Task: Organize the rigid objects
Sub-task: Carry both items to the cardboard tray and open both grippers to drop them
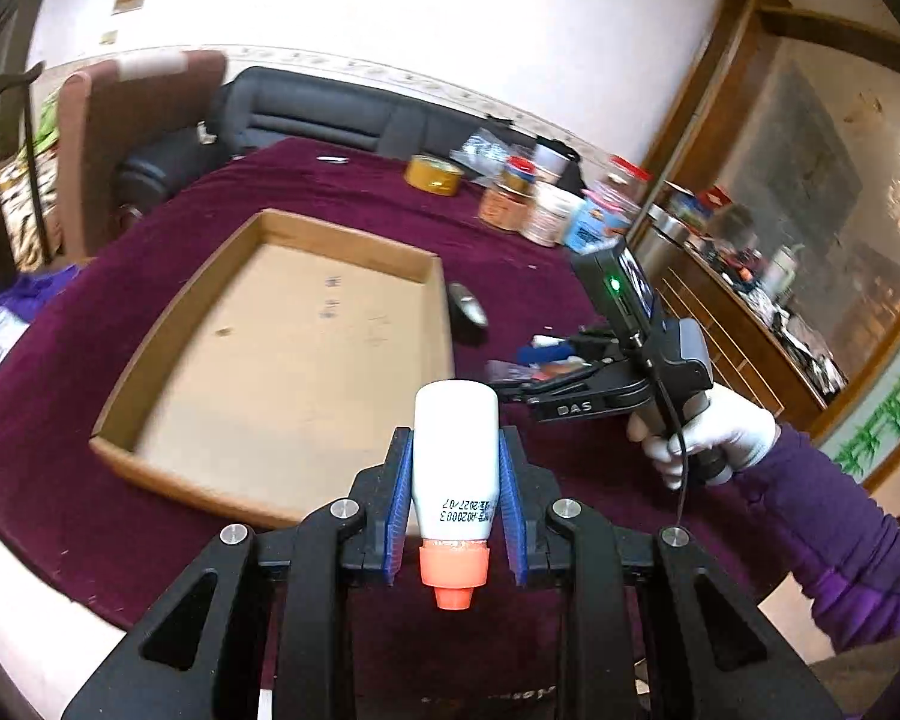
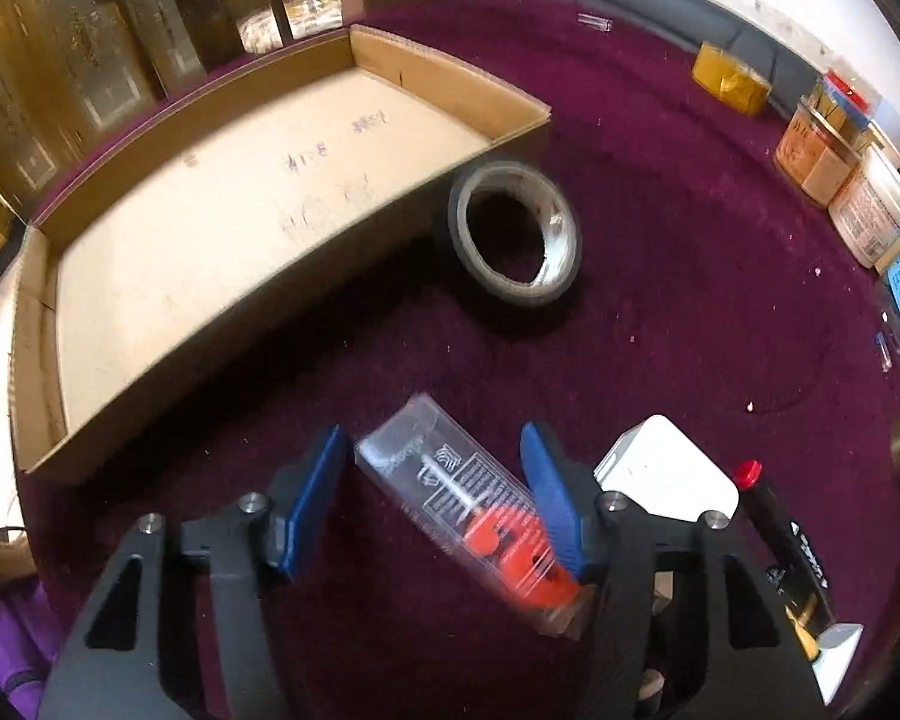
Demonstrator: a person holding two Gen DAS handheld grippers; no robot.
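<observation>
My left gripper (image 1: 453, 468) is shut on a white bottle (image 1: 455, 456) with an orange cap, held cap toward the camera just in front of the near right corner of the shallow cardboard tray (image 1: 120, 414). The tray is bare inside. My right gripper (image 2: 432, 474) is open around a clear plastic case (image 2: 450, 492) with red parts inside, lying on the cloth; its right pad touches the case, the left stands apart. The tray (image 2: 510, 126) lies to its upper left. In the left wrist view the right gripper (image 1: 510, 390) is low over small items right of the tray.
A black tape roll (image 2: 513, 228) lies by the tray's corner. A white box (image 2: 666, 474) and a black marker with a red cap (image 2: 774, 516) lie right of the right gripper. Jars and tubs (image 2: 834, 174) and yellow tape (image 2: 729, 84) stand at the table's far edge. A sofa (image 1: 330, 114) is behind.
</observation>
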